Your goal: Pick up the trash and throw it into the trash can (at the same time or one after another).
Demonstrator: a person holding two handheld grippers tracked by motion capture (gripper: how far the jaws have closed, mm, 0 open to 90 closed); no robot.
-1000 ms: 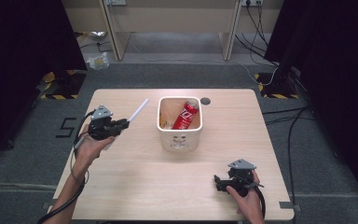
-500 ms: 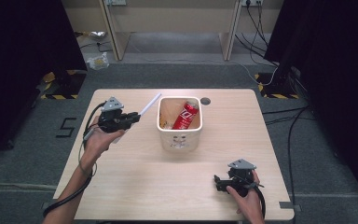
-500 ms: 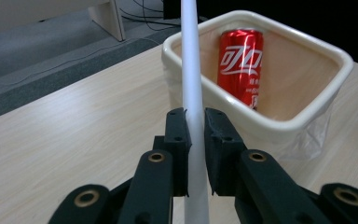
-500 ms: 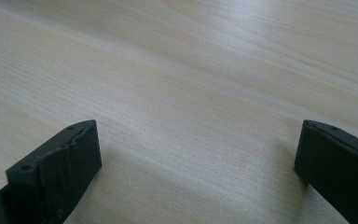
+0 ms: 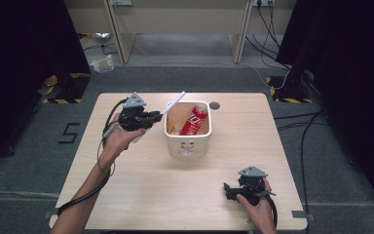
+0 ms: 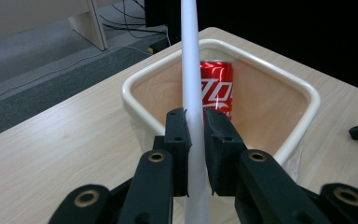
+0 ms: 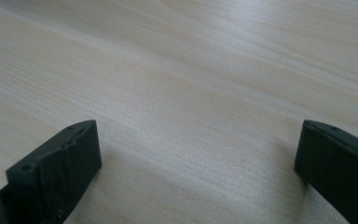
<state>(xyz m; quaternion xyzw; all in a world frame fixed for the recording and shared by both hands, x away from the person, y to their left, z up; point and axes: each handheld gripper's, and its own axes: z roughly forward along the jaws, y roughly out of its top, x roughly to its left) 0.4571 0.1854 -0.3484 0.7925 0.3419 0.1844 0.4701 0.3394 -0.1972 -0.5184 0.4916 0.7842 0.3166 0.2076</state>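
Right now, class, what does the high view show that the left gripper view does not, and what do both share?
High view alone: the whole table, the person's forearms, the right gripper resting near the front edge, and the floor around.

Left gripper view alone: the black jaws closed on the white stick, and the lettering on the red can close up.

Both: the cream bin, the can lying in it, and the stick pointing over the bin.

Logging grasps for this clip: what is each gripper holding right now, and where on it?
The left gripper is shut on a white stick, clamped near its lower end, with the long part reaching toward the cream bin. The right gripper is open, holding nothing.
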